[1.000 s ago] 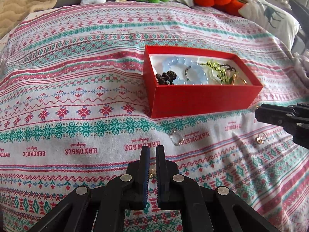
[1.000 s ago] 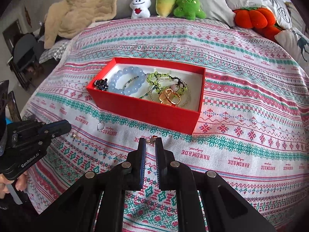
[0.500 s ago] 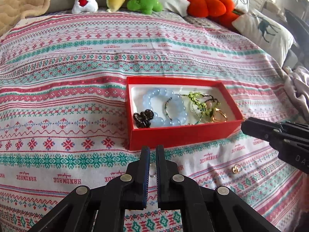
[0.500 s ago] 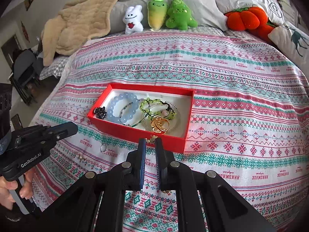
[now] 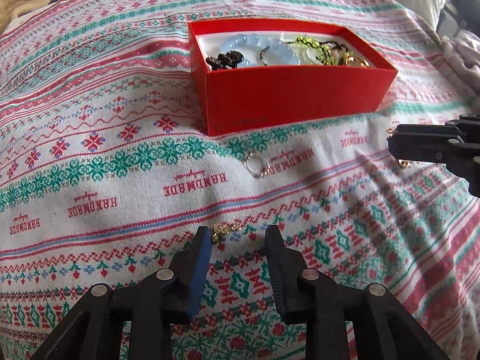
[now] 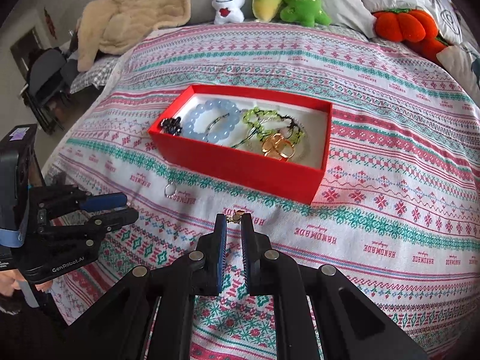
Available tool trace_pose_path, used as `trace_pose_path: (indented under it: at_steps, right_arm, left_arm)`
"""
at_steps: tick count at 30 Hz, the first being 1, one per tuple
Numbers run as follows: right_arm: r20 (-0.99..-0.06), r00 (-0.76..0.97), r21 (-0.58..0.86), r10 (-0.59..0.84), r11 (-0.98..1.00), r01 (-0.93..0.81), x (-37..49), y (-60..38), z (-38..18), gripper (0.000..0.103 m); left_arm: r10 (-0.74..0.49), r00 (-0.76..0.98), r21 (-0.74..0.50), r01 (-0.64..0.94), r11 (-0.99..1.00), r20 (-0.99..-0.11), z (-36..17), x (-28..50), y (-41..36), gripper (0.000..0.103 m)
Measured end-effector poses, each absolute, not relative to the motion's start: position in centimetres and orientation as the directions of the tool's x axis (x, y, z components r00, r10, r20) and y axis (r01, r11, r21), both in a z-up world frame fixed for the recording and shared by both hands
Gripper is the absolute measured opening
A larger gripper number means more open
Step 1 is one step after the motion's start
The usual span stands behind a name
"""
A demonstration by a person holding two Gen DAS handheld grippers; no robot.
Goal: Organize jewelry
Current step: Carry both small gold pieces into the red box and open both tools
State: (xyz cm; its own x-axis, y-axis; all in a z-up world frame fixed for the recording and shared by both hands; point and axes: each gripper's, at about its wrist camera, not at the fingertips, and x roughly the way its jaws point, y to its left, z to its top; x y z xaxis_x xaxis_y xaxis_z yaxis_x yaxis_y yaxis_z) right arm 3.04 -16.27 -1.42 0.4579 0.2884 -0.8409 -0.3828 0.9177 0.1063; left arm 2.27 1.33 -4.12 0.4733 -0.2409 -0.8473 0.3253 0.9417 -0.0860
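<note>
Left tool spread apart, low over the bedspread near the front edge of the bed. A small gold earring lies flat on the cloth just off its left fingertip, not yet between the fingers. Probably lined up to pinch it.

Right tool nearly closed, narrow gap showing. A small gold piece sits right at its fingertips; cannot tell if it's gripped or only touched.

Red box sits mid-bed, open top, beyond both tools. It already holds a blue bead bracelet, green beaded strand, gold rings and a dark beaded piece, so it's the collection spot.

Silver ring lies loose on the bedspread between the box's front wall and the left tool, untouched. Another gold bit peeks out under the right tool in the left wrist view.

Loose pieces remain outside the box; task partway done.
</note>
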Motion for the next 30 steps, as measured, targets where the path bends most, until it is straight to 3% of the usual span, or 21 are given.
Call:
trace_pose_path:
  at_steps: [8, 12, 19, 30]
  right_arm:
    - [-0.861, 0.423, 0.089, 0.283, 0.902, -0.422, 1.8, -15.1, -2.9, 0.010]
    - [-0.864, 0.421, 0.087, 0.278, 0.904, -0.419, 1.8, -15.2, -3.2, 0.010]
    - [-0.854, 0.438, 0.094, 0.282, 0.911, -0.402, 2.1, -15.7, -2.5, 0.010]
    - [-0.816, 0.494, 0.127, 0.300, 0.927, -0.352, 3.2, -17.0, 0.4, 0.010]
  left_arm:
    - [-0.246, 0.485, -0.085, 0.331, 0.940, -0.839, -4.6, 2.7, 1.4, 0.029]
    - [-0.216, 0.499, -0.056, 0.316, 0.947, -0.840, -4.5, 3.0, 1.3, 0.013]
    - [-0.212, 0.509, -0.062, 0.295, 0.953, -0.834, -4.2, 3.1, 1.7, 0.005]
    - [-0.254, 0.557, -0.113, 0.274, 0.955, -0.791, -0.4, 4.1, 1.5, 0.005]
